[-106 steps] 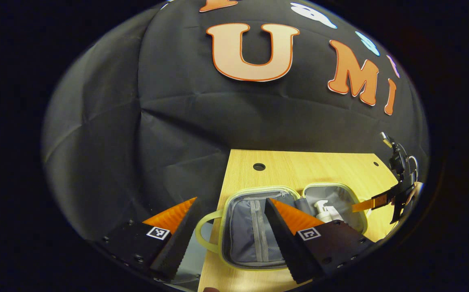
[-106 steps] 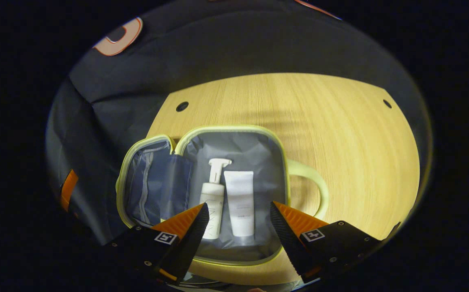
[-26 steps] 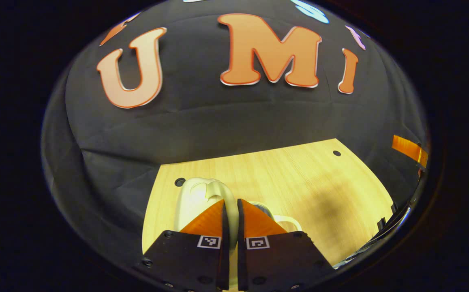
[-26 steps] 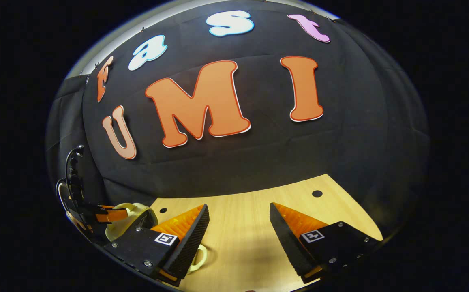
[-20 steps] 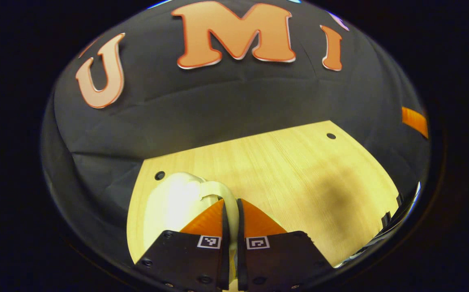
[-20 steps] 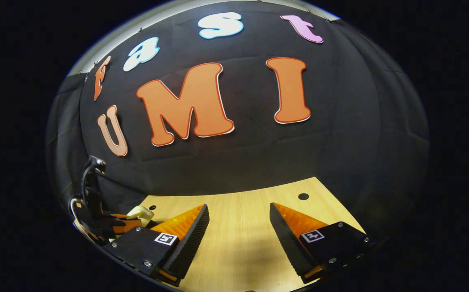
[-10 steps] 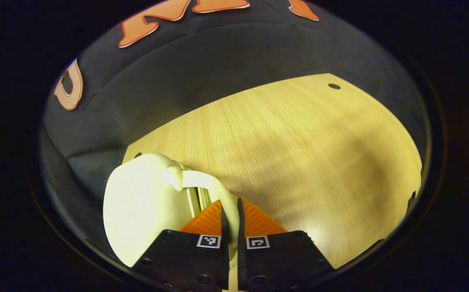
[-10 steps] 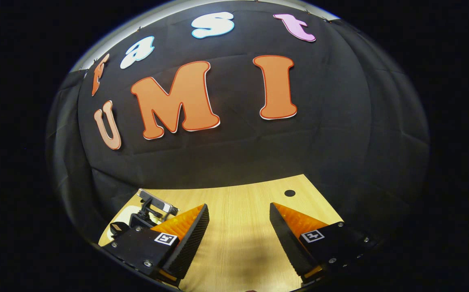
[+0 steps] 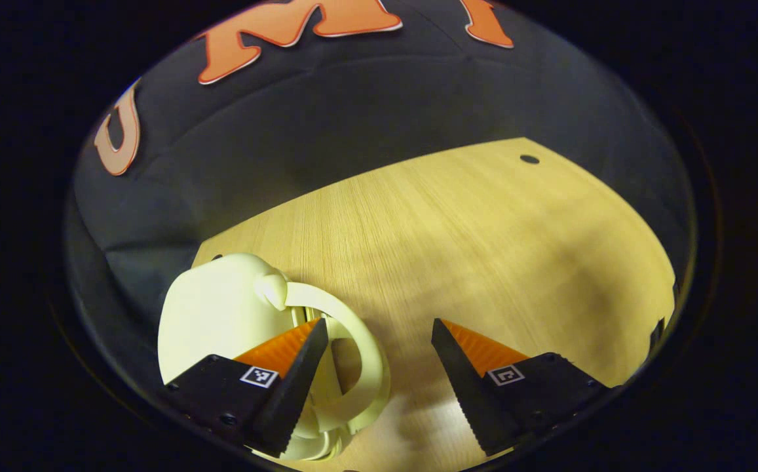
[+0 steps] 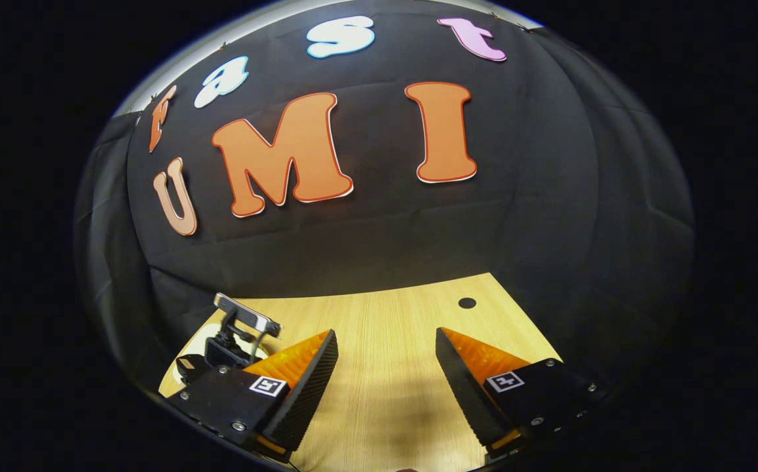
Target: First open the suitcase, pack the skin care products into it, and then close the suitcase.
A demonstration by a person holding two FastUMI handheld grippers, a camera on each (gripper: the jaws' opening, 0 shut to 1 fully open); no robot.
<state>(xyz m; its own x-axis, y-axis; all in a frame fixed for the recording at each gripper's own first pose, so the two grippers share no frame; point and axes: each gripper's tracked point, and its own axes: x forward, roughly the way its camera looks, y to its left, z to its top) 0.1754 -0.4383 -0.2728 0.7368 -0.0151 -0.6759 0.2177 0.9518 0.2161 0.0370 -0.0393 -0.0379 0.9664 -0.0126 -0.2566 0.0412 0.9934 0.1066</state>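
While the closed pale suitcase lies at lower left, the left gripper is spread wide above its handle, nothing gripped; the right gripper is likewise held wide over the wooden table.

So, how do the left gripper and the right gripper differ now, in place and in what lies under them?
The left gripper hangs over the closed suitcase's handle; the right gripper hangs over the bare wooden table. The left gripper looks steeply down at the table, while the right gripper looks more toward the wall. Both have open jaws and hold nothing.
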